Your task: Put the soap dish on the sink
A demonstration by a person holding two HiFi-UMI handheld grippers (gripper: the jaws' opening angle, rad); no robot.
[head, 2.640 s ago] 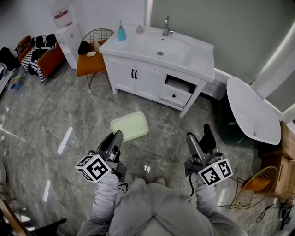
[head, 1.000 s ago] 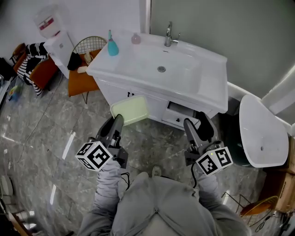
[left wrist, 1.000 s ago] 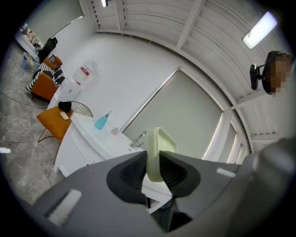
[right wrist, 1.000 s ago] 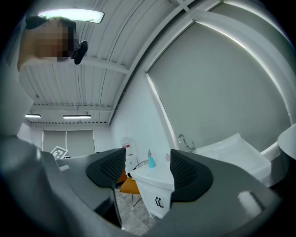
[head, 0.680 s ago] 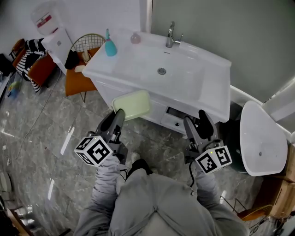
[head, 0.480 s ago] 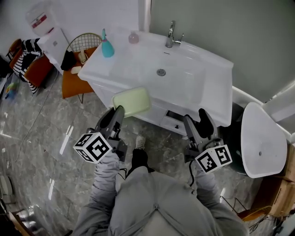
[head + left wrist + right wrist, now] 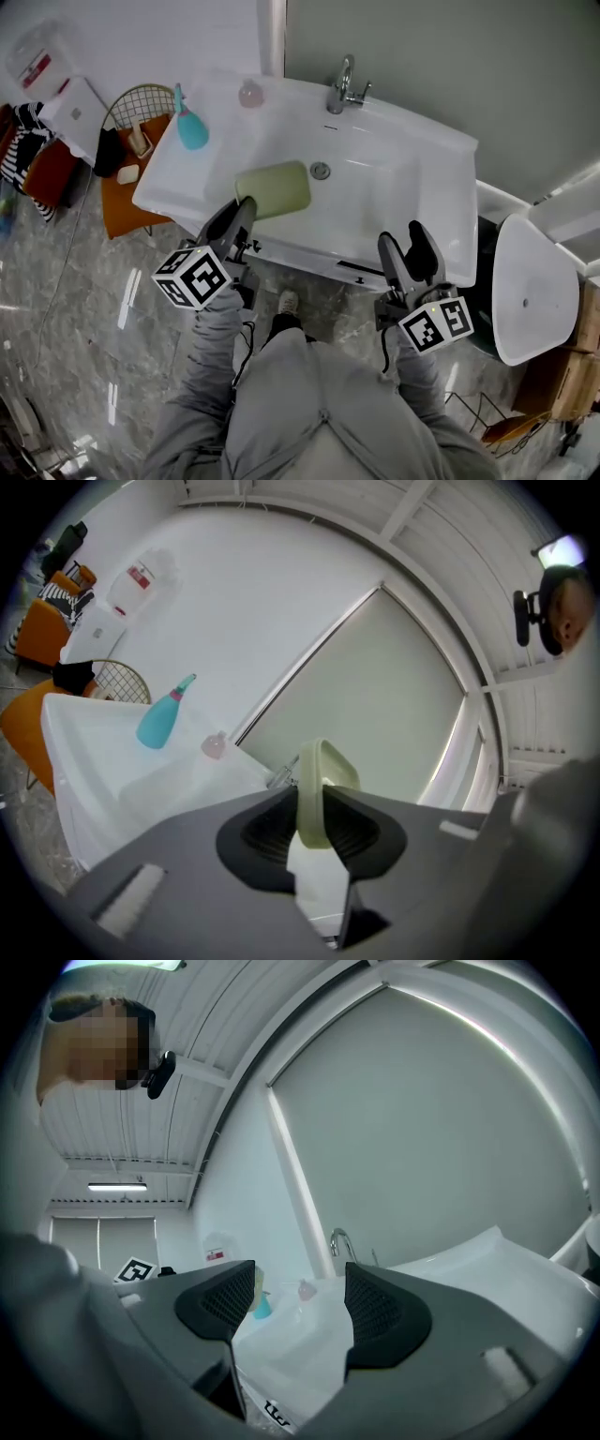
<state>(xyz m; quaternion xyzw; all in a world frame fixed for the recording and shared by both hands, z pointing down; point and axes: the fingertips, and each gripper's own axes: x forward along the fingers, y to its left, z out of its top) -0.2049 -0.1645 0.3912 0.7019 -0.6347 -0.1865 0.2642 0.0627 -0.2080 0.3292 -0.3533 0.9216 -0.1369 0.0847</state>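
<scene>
The soap dish (image 7: 272, 189) is a pale green rounded tray, held level over the left side of the white sink (image 7: 412, 202), just left of the drain. My left gripper (image 7: 246, 208) is shut on its near edge. In the left gripper view the soap dish (image 7: 319, 785) stands edge-on, pinched between the dark pads of the left gripper (image 7: 314, 829). My right gripper (image 7: 408, 251) hovers at the sink's front right edge, jaws apart and empty. In the right gripper view the right gripper (image 7: 298, 1309) frames the sink top (image 7: 450, 1265) and the faucet (image 7: 339, 1241).
A chrome faucet (image 7: 342, 84) stands at the back of the sink. A teal pump bottle (image 7: 190, 131) and a small pink bottle (image 7: 250, 94) sit on its left counter. An orange chair (image 7: 117, 187) is to the left, a white oval tub (image 7: 530, 281) to the right.
Both grippers and the person have moved forward to the vanity. The soap dish, earlier in front of the cabinet doors, now hangs over the sink top beside the drain.
</scene>
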